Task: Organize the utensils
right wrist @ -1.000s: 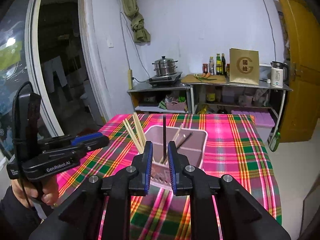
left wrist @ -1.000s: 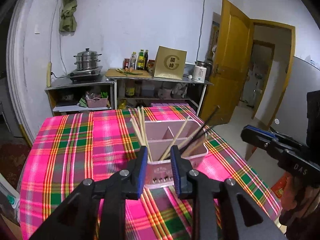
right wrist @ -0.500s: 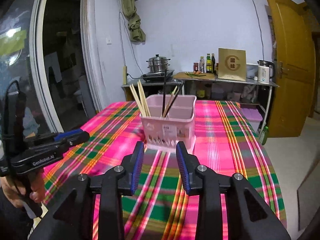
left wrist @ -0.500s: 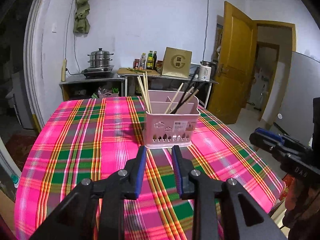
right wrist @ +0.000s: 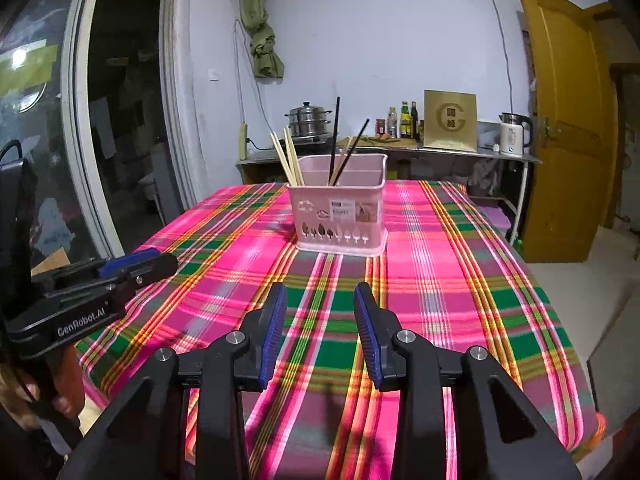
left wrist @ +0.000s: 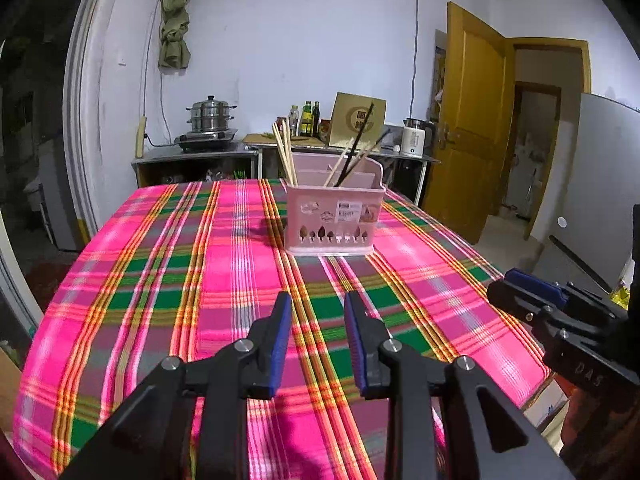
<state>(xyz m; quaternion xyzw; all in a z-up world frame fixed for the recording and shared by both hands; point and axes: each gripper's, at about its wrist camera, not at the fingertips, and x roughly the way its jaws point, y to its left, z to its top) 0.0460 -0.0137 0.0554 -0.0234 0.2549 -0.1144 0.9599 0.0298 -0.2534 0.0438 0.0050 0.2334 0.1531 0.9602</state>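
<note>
bare cloth [left wrist: 224, 280] ahead; caddy [left wrist: 334, 220] blocks centre.

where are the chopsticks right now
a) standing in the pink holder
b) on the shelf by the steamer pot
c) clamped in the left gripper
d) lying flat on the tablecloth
a: the light wooden chopsticks and the dark chopsticks stand leaning in the pink holder on the plaid tablecloth, while the left gripper and the right gripper are both open and hold nothing.
</note>
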